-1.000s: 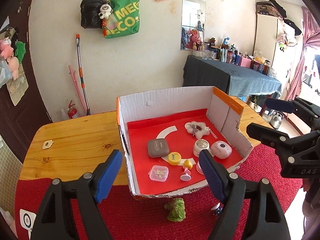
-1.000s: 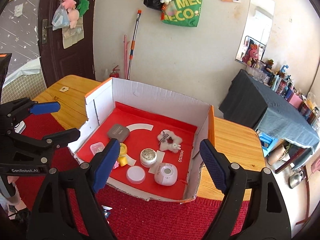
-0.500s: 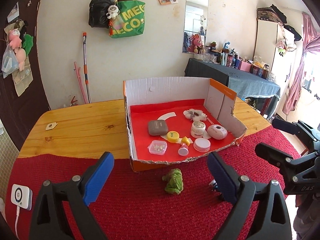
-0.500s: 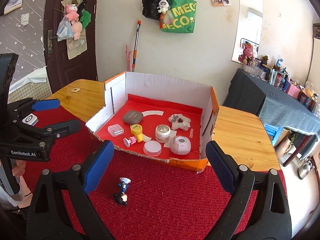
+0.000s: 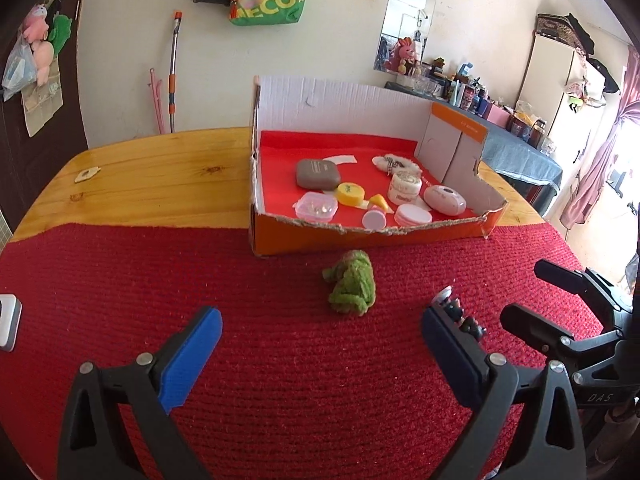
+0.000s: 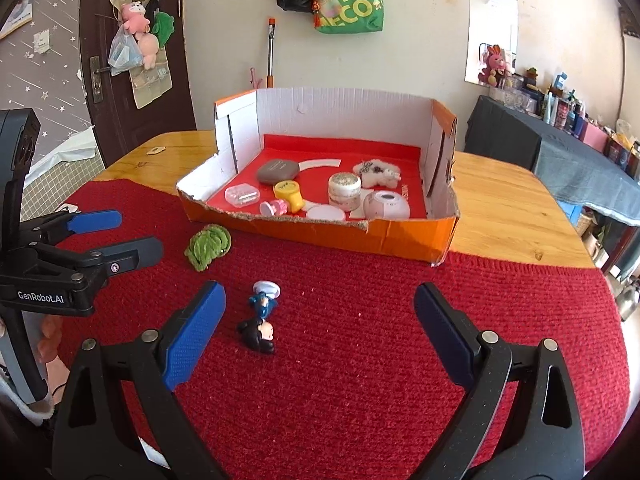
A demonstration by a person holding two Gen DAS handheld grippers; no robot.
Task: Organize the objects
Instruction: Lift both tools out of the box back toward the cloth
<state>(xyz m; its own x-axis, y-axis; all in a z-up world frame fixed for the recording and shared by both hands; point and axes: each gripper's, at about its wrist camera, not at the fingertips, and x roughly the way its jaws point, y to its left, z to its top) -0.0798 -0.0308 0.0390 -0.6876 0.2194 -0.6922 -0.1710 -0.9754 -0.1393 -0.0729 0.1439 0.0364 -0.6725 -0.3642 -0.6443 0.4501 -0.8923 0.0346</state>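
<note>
Between the right fingers [image 6: 192, 340] (spread wide) lies the figurine [image 6: 260, 322].

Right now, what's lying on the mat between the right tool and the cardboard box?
Only bare red mat between the right tool and the box, seen in the right wrist view.

The left wrist view hides most of the figurine [image 5: 460, 316] behind a blue finger pad [image 5: 448, 354]. The white device [image 5: 8, 322] is cut off at the frame edge.

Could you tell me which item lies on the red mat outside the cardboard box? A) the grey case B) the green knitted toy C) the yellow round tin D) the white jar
B: the green knitted toy lies on the red mat just before the cardboard box; the others are inside.
</note>
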